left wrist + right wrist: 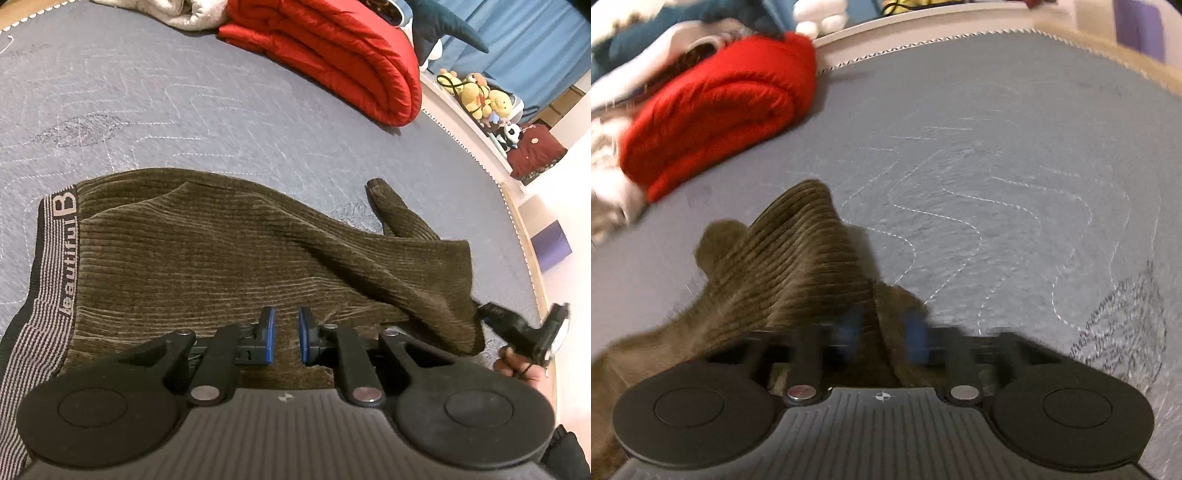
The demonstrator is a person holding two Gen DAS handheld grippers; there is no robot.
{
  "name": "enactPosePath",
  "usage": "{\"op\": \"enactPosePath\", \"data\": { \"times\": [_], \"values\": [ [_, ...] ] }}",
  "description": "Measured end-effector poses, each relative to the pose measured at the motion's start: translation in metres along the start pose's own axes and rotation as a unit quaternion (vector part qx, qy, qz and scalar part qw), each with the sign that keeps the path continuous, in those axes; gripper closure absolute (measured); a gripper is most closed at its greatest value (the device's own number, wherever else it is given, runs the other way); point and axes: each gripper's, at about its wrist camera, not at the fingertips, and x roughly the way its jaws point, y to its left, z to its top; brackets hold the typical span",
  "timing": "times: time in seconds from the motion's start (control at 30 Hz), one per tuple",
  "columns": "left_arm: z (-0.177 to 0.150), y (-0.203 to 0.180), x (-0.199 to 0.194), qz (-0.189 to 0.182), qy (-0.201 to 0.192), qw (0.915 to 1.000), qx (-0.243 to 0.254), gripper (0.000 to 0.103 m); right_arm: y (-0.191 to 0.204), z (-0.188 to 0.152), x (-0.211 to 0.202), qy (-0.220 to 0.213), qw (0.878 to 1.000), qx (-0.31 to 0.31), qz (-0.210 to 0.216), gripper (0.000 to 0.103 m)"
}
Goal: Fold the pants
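The pants [229, 258], brown ribbed corduroy, lie on the grey quilted bed [184, 122], with the striped waistband [48, 280] at the left and the legs extending to the right. One leg end [391, 210] curls up on the far right side.

The left tool [287, 338] hovers over the near edge of the pants; its blue pads stand narrowly apart with only fabric visible beneath the gap, gripping nothing.

The right tool [882, 332] is blurred in the right wrist view. A fold of pants fabric [812, 266] runs between its pads and rises as a ridge in front of them; whether the pads clamp it cannot be told.

A folded red quilt [332, 55] lies at the far side of the bed. Stuffed toys [480, 96] sit on a ledge beyond the bed's right edge.
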Motion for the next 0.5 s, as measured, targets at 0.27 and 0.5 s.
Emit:
{"op": "enactPosePath", "data": {
  "times": [0.27,0.5],
  "values": [
    [0.003,0.001,0.004,0.004,-0.001,1.0,0.003,0.088,0.039,0.001,-0.118,-0.185,0.979,0.064,0.056,0.097],
    [0.001,-0.002,0.009,0.002,0.005,1.0,-0.001,0.088,0.152,-0.069,-0.146,-0.078,0.942,-0.253,0.205,0.095]
  ]
}}
